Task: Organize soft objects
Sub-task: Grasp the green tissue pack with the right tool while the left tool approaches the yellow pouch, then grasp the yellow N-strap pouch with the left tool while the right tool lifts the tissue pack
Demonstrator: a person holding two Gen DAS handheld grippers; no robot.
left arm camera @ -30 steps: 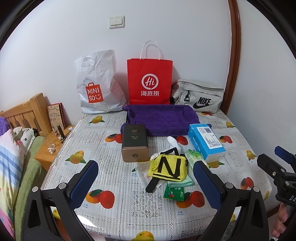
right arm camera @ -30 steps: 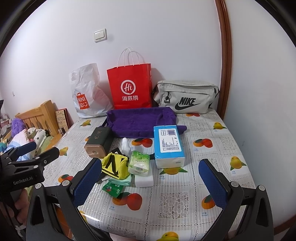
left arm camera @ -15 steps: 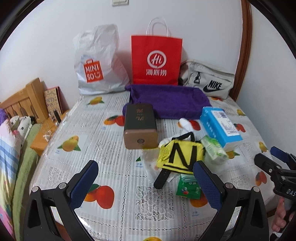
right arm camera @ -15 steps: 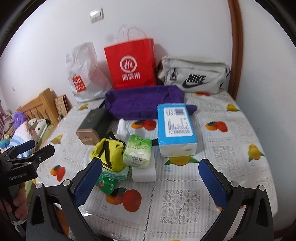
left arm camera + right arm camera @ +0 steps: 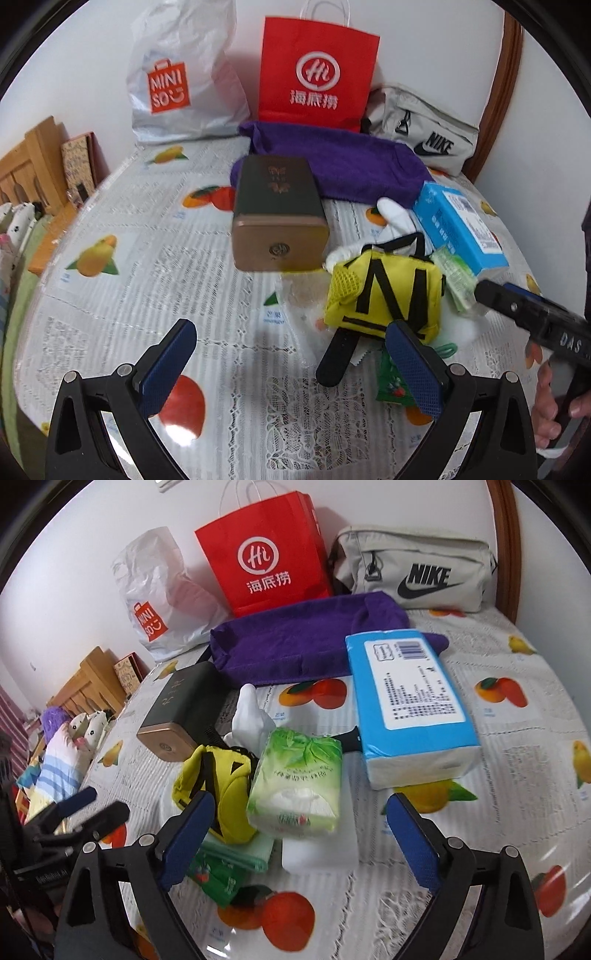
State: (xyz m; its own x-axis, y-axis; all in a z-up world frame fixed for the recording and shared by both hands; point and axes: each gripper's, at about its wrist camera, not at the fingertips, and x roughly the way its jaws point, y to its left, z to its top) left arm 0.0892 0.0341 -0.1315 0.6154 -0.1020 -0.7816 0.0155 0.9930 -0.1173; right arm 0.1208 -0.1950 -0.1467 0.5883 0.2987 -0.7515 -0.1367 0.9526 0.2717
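The soft things lie heaped mid-table, likely gathered there for sorting: a yellow pouch [image 5: 218, 794] leans on a green tissue pack [image 5: 295, 782], a blue tissue pack [image 5: 410, 705] sits just beside them, and a purple towel [image 5: 295, 642] lies behind. A hard box [image 5: 279, 214] lies among them (probably not part of the sort). The right hand-held gripper [image 5: 299, 842] hangs over the green pack with its jaws spread, nothing between them; they have just been closing a little, which suggests a grasp is being set up. The left hand-held gripper [image 5: 291, 369] is spread too, empty, near the pouch. Three bags stand along the white wall: red bag [image 5: 317, 70], plastic bag [image 5: 184, 74], grey bag [image 5: 424, 129], probably the destinations. The table [image 5: 129, 295] wears a fruit-print cloth; a bed [image 5: 55, 760] lies alongside it.
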